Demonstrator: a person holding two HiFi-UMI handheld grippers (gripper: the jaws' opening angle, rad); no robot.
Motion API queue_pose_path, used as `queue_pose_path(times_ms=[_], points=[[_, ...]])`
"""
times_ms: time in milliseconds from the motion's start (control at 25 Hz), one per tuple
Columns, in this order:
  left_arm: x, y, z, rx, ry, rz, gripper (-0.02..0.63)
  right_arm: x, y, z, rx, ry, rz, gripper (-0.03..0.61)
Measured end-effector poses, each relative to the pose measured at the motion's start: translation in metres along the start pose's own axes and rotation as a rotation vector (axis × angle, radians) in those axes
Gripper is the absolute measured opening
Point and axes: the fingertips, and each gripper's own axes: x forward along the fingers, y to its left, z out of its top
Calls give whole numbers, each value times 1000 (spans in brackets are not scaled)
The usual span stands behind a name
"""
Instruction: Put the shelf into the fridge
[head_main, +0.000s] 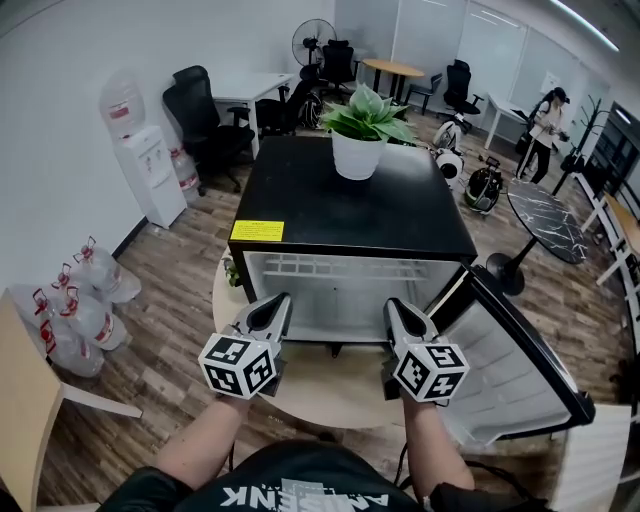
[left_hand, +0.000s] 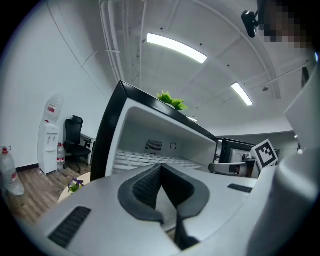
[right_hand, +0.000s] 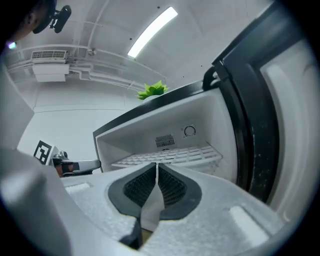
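The white wire shelf (head_main: 335, 268) lies flat inside the black mini fridge (head_main: 300, 190), whose door (head_main: 520, 350) stands open to the right. The left gripper view shows the shelf (left_hand: 145, 159) just beyond the jaws, and the right gripper view shows it (right_hand: 170, 156) under the vent and dial on the back wall. My left gripper (head_main: 280, 300) and right gripper (head_main: 395, 305) hover side by side in front of the fridge opening, apart from the shelf. Both are shut with nothing between the pads, as seen up close on the left gripper (left_hand: 160, 167) and the right gripper (right_hand: 156, 165).
The fridge stands on a round pale table (head_main: 330, 385). A potted green plant (head_main: 362, 125) sits on the fridge top. Water bottles (head_main: 80, 300) and a water dispenser (head_main: 145, 165) line the left wall. Office chairs, desks and a person stand far back.
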Motion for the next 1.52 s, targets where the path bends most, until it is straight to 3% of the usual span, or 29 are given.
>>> queue_pose_path(times_ms=[200, 360, 520, 760, 1240, 1520], points=[[-20, -7, 11, 23, -5, -2, 0, -22, 23, 8, -104, -23, 36, 20], [-33, -6, 13, 38, -11, 27, 1, -38, 34, 12, -82, -46, 46, 20], [-43, -22, 21, 27, -11, -29, 0, -47, 42, 17, -74, -60, 54, 20], [-55, -31, 26, 158, -51, -19, 0, -59, 38, 20, -53, -64, 9, 8], [-61, -43, 34, 122, -63, -59, 2, -66, 46, 28, -90, -69, 11, 6], [-57, -46, 29, 104, -11, -46, 2, -66, 49, 31, -94, -75, 33, 6]])
